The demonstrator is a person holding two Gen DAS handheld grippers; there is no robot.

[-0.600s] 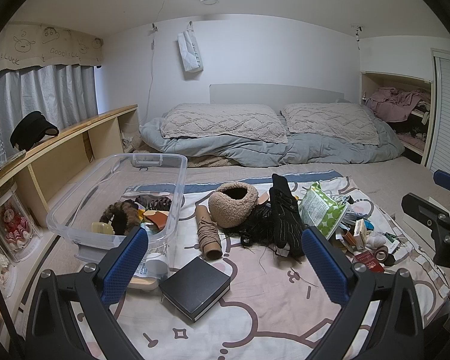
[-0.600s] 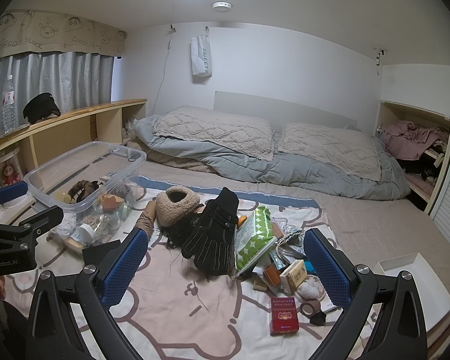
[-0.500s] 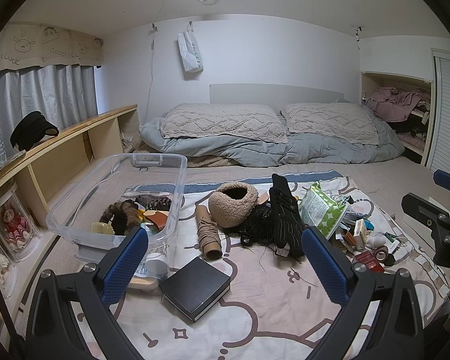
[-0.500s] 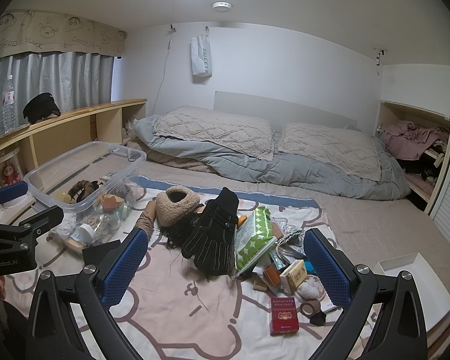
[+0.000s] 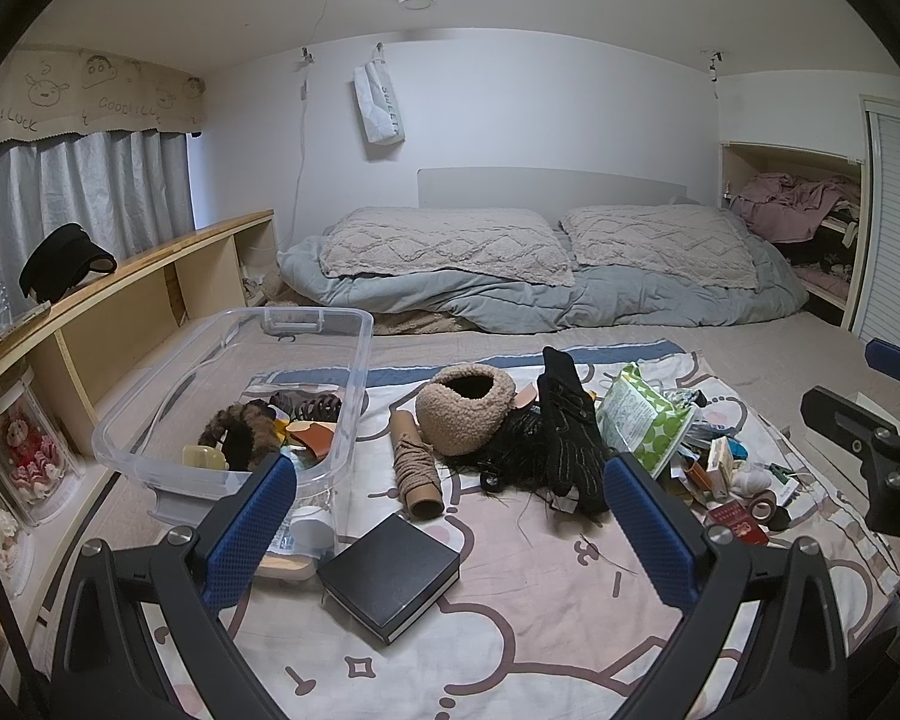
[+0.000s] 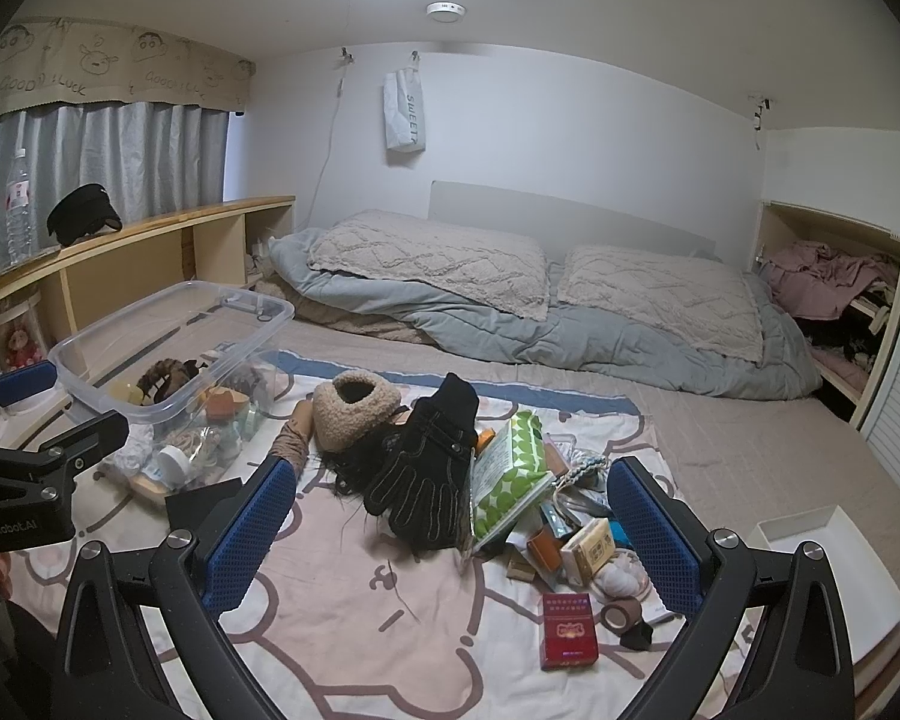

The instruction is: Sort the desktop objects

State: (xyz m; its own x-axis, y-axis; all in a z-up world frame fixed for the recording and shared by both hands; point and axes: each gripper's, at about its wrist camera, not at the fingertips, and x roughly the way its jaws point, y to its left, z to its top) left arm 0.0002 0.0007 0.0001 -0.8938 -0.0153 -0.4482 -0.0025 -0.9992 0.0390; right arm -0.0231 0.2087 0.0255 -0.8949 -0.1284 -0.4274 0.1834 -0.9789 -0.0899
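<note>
Both the left gripper (image 5: 450,531) and the right gripper (image 6: 452,531) are held spread wide, empty, above the cluttered blanket (image 6: 354,606).

Clear, glossy plastic storage bin (image 5: 354,360): smooth walls, see-through. Black matt box with a fine-grained lid (image 5: 390,576). Beige fleece pouch (image 5: 465,408): nubbly, woolly pile. Brown cardboard tube wound with rough twine (image 5: 414,465). Black suede-like gloves with pale stitching (image 6: 426,474): matt. Green-and-white dotted wipes packet (image 6: 507,480): shiny film. Red cigarette pack (image 6: 568,630): glossy wrap. Pink printed cotton sheet (image 6: 390,618): matt, soft weave. Blue gripper pads (image 5: 249,531): dimpled rubber; arms matt black plastic with metal screws. Pale wooden shelf (image 5: 150,267): smooth.
</note>
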